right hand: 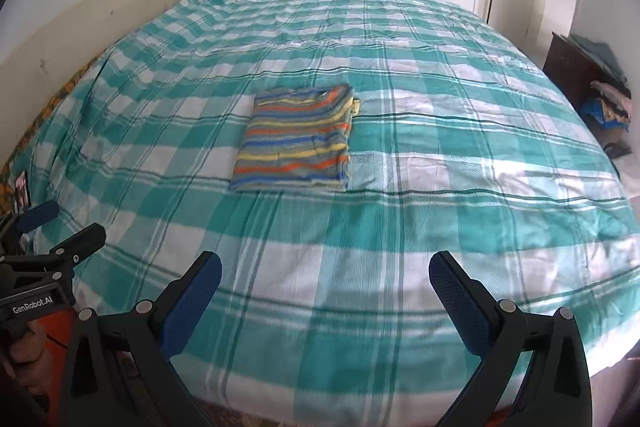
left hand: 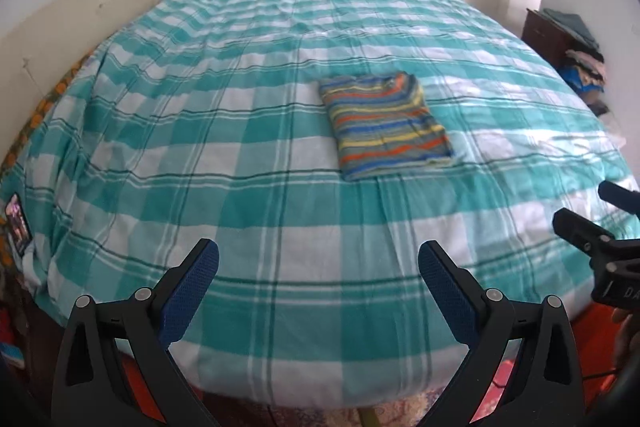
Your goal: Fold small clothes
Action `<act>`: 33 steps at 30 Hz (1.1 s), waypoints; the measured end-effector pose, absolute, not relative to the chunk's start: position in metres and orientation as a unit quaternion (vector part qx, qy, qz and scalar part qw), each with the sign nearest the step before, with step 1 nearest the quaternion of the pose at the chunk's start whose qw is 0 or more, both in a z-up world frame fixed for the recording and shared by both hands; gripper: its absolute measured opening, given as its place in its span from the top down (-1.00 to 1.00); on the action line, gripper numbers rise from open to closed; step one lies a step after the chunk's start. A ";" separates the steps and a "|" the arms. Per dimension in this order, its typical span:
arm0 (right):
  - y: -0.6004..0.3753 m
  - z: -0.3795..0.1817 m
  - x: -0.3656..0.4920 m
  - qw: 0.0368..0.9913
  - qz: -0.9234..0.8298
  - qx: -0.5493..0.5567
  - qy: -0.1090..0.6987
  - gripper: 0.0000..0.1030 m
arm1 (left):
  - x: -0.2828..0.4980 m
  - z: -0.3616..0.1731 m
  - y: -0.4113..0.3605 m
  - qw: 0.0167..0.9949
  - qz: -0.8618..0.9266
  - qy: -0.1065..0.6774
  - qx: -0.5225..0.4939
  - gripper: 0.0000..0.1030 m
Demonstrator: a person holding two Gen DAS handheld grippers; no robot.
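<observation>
Now the folded, multicolour-striped small shirt [left hand: 386, 125] lies flat mid-bed on the teal-and-white checked bedspread [left hand: 224, 163], well apart from both tools. Left gripper [left hand: 318, 285] gapes wide, empty; right gripper [right hand: 325, 297] likewise spread wide, nothing between its blue pads [right hand: 192, 307].

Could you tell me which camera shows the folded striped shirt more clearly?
The right wrist view: the striped shirt lies nearer the middle there, larger and squarer to the camera. The left wrist view shows the same shirt whole too, but smaller, right of centre and turned at an angle.
</observation>
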State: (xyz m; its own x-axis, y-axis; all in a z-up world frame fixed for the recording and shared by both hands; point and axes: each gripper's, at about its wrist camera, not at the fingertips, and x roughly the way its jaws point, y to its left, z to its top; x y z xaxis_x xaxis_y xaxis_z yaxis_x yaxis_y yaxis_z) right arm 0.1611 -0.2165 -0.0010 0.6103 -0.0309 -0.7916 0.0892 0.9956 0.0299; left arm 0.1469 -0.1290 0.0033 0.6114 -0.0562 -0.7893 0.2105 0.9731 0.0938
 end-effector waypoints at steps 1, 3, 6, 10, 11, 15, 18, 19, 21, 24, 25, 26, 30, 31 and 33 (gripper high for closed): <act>-0.213 0.001 0.156 0.896 -0.035 0.025 0.442 -0.99 | 0.142 0.005 -0.130 0.893 -0.075 0.433 0.093 -0.95; -0.207 0.005 0.145 0.896 -0.036 0.011 0.443 -0.99 | 0.134 0.009 -0.130 0.894 -0.081 0.430 0.097 -0.95; -0.197 0.012 0.132 0.896 -0.034 -0.007 0.442 -0.99 | 0.125 0.015 -0.126 0.895 -0.097 0.427 0.084 -0.95; -0.183 0.022 0.118 0.898 -0.034 -0.027 0.437 -0.99 | 0.117 0.020 -0.125 0.896 -0.085 0.424 0.099 -0.95; -0.181 0.025 0.116 0.899 -0.034 -0.031 0.436 -0.99 | 0.114 0.021 -0.124 0.897 -0.080 0.421 0.106 -0.95; -0.166 0.040 0.108 0.903 -0.039 -0.049 0.424 -0.99 | 0.106 0.023 -0.121 0.896 -0.079 0.424 0.105 -0.95; -0.158 0.048 0.107 0.906 -0.041 -0.051 0.418 -0.99 | 0.103 0.025 -0.115 0.898 -0.074 0.424 0.093 -0.97; -0.156 0.050 0.106 0.907 -0.043 -0.053 0.416 -0.99 | 0.102 0.026 -0.113 0.898 -0.073 0.423 0.092 -0.99; -0.153 0.051 0.106 0.907 -0.043 -0.053 0.417 -0.99 | 0.103 0.026 -0.111 0.899 -0.069 0.423 0.091 -0.99; -0.150 0.049 0.107 0.904 -0.039 -0.051 0.423 -0.99 | 0.103 0.027 -0.109 0.896 -0.071 0.431 0.081 -0.99; -0.150 0.049 0.107 0.903 -0.040 -0.052 0.425 -0.99 | 0.103 0.028 -0.108 0.895 -0.072 0.434 0.077 -0.99; -0.150 0.048 0.107 0.902 -0.041 -0.053 0.426 -0.99 | 0.103 0.028 -0.108 0.894 -0.072 0.436 0.075 -0.99; -0.151 0.050 0.105 0.901 -0.044 -0.050 0.428 -0.99 | 0.100 0.032 -0.111 0.895 -0.066 0.434 0.084 -0.99; -0.151 0.051 0.104 0.902 -0.042 -0.049 0.428 -0.99 | 0.099 0.034 -0.112 0.895 -0.065 0.433 0.085 -0.99; -0.153 0.053 0.104 0.902 -0.040 -0.044 0.429 -0.99 | 0.099 0.036 -0.113 0.895 -0.066 0.432 0.086 -0.99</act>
